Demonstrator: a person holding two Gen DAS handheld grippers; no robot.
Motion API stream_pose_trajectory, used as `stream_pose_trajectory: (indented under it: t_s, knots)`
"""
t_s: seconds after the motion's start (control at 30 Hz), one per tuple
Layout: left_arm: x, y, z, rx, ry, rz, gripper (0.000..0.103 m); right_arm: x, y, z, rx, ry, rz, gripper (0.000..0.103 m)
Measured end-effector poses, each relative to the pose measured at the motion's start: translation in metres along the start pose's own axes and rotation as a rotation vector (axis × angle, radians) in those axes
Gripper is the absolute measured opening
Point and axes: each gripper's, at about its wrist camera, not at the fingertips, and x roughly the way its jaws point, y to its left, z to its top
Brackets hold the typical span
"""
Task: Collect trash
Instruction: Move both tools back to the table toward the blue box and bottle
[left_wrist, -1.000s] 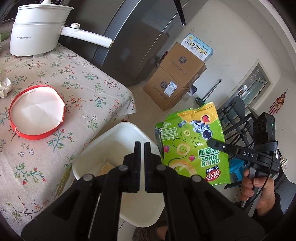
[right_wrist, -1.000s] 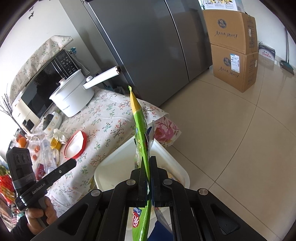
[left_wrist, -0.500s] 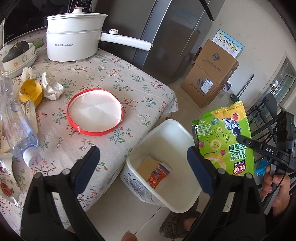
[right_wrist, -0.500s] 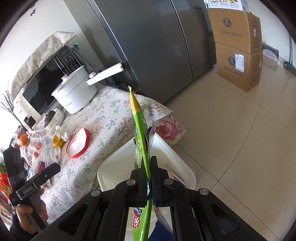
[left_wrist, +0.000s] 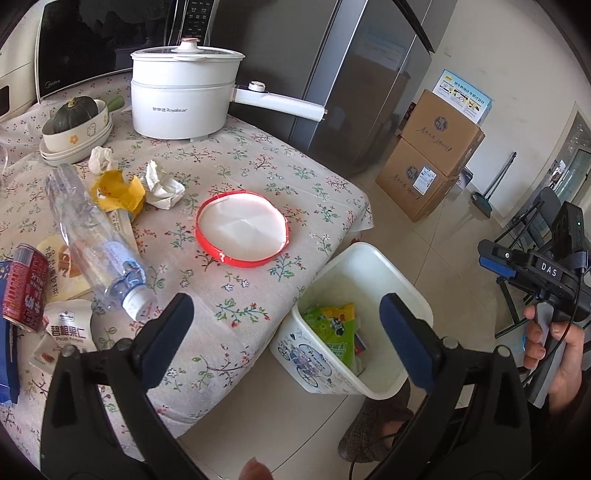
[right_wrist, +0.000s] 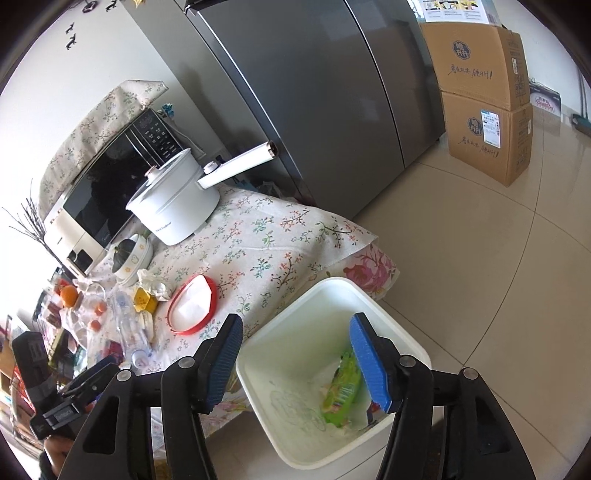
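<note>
The green onion-ring bag (right_wrist: 341, 387) lies inside the white bin (right_wrist: 332, 282) on the floor by the table corner. My right gripper (right_wrist: 295, 328) hangs over the bin, its jaws opening with nothing between them. In the left wrist view the same bag (left_wrist: 332, 332) lies in the bin (left_wrist: 369, 251). My left gripper (left_wrist: 286, 314) is above the table edge and the bin, its jaws wide and still opening, empty. On the flowered cloth lie a clear plastic bottle (left_wrist: 96, 243), a crumpled tissue (left_wrist: 160, 184), a yellow wrapper (left_wrist: 114, 190), a red-rimmed lid (left_wrist: 242, 232) and a red can (left_wrist: 26, 284).
A white pot (left_wrist: 184, 99) with a long handle and a bowl holding a dark squash (left_wrist: 74, 122) stand at the table's back, before a microwave. A grey fridge (left_wrist: 332, 74) and stacked cardboard boxes (left_wrist: 432, 155) border the tiled floor. A folding chair stands far right.
My right gripper opened and let go of the green bag, which dropped into the bin. My left gripper went from shut to wide open and swung to take in the table.
</note>
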Motion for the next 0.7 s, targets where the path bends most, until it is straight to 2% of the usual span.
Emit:
stream_pose_trajectory:
  t_s: [0.27, 0.57, 0.7]
  knots:
    - [-0.042, 0.034, -0.005, -0.035, -0.053, 0.061, 0.102, 0.004, 0.040, 0.003, -0.055, -0.005, 0.040, 0.068]
    - [-0.088, 0.088, -0.020, -0.115, -0.102, 0.177, 0.102, 0.001, 0.080, 0.003, -0.144, -0.026, 0.068, 0.073]
    - [-0.106, 0.107, -0.028, -0.134, -0.123, 0.225, 0.102, -0.006, 0.088, 0.006, -0.165, -0.039, 0.075, 0.078]
